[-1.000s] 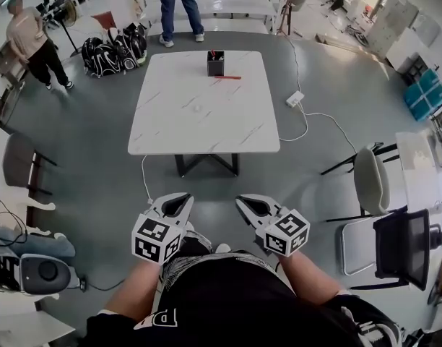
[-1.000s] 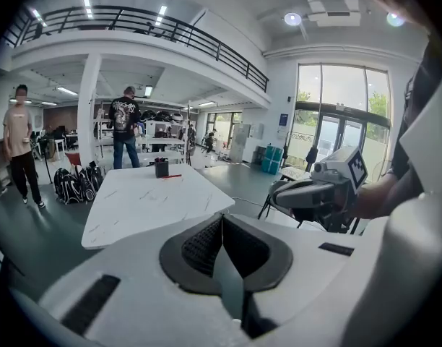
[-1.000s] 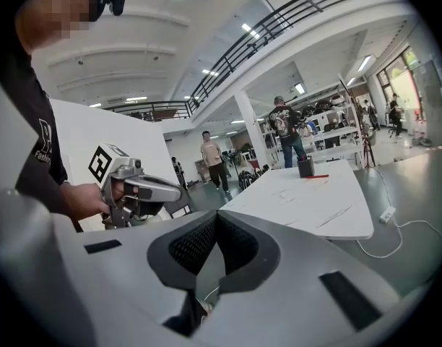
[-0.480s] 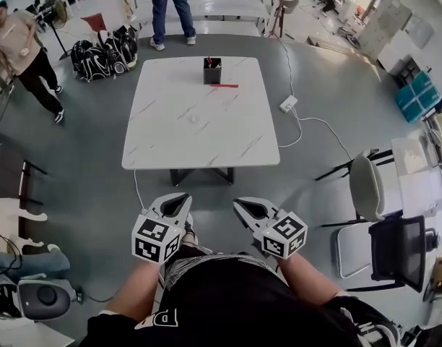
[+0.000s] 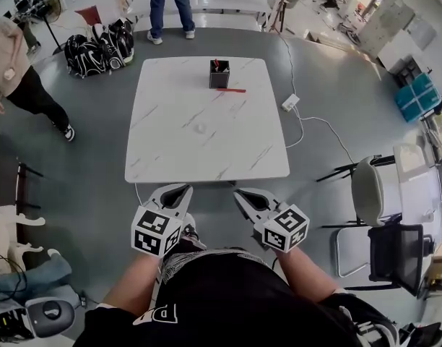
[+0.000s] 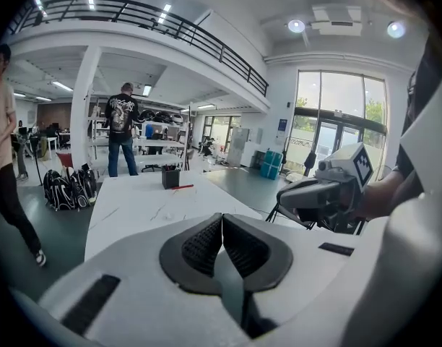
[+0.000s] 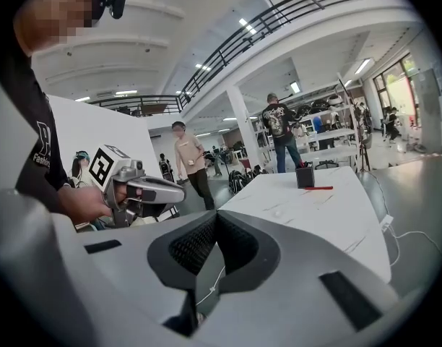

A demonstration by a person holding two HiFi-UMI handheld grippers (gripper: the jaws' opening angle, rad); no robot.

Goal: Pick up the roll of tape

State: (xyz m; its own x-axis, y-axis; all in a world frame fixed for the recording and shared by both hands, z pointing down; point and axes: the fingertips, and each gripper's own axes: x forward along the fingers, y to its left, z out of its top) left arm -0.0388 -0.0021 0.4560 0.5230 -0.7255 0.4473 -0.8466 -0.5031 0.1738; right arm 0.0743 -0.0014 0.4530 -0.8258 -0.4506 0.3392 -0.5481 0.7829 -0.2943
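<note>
Closing in since a second ago, the person has brought both handheld grippers up to the near edge of the white, marble-veined rectangular table (image 5: 239,147), which earlier lay well ahead across open grey floor. At that near edge the left gripper (image 5: 175,189) is clenched on nothing, its ribbed black pads pressed together in its own view. The right gripper (image 5: 244,191), beside it at the same edge, is likewise clamped shut and empty. At the table's far end stands a black square pen holder (image 5: 219,74), with a slim red pen (image 5: 231,90) lying just in front of it. The small pale roll of tape (image 5: 200,128) sits flat near the table's middle, slightly left of centre, well apart from both grippers and from the pen holder.

The step in hand appears to be the approach: nothing has been reached for yet. The next move likely calls for one gripper to spread its jaws, extend over the tabletop to the roll, and close across its rim or through its hole. Its faint outline against the pale top could make aiming harder.
</note>
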